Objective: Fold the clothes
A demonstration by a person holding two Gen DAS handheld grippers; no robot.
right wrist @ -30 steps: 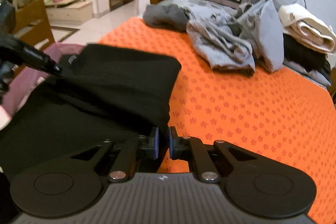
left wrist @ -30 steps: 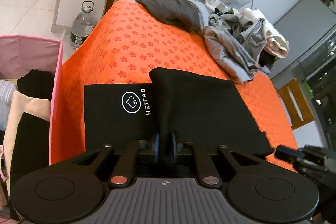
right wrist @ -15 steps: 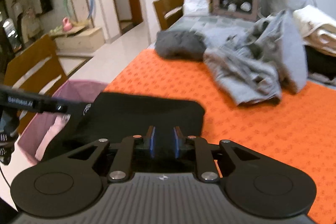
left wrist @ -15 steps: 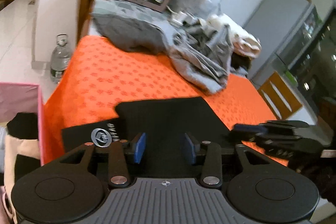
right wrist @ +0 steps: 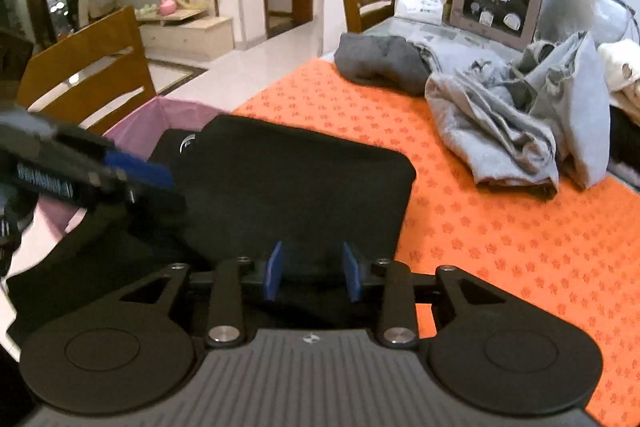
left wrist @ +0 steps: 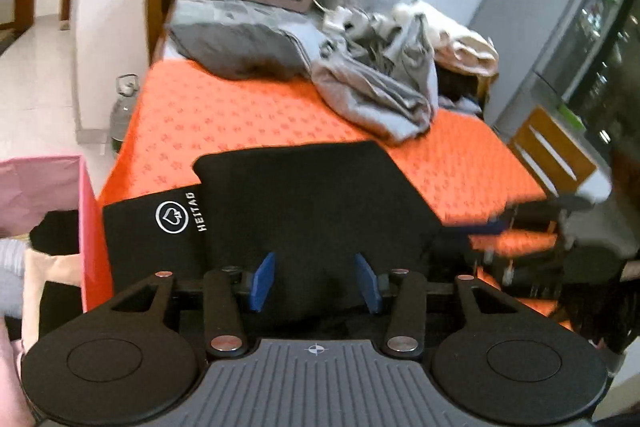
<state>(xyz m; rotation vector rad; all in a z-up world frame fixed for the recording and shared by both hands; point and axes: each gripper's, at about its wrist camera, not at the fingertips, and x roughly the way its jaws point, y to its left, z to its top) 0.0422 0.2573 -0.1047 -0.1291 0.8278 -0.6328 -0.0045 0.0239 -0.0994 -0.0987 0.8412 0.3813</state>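
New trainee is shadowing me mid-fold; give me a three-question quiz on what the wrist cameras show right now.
1. True or false: the folded black garment with a white logo lies on the orange flower-print cloth.
2. What stands beside the table on the logo side? A) pink fabric bin B) blue bucket C) white drawer
3. Which crumpled item lies nearest beyond the black garment?

Key: 1 true. 2 A, the pink fabric bin. 3 the light grey garment.
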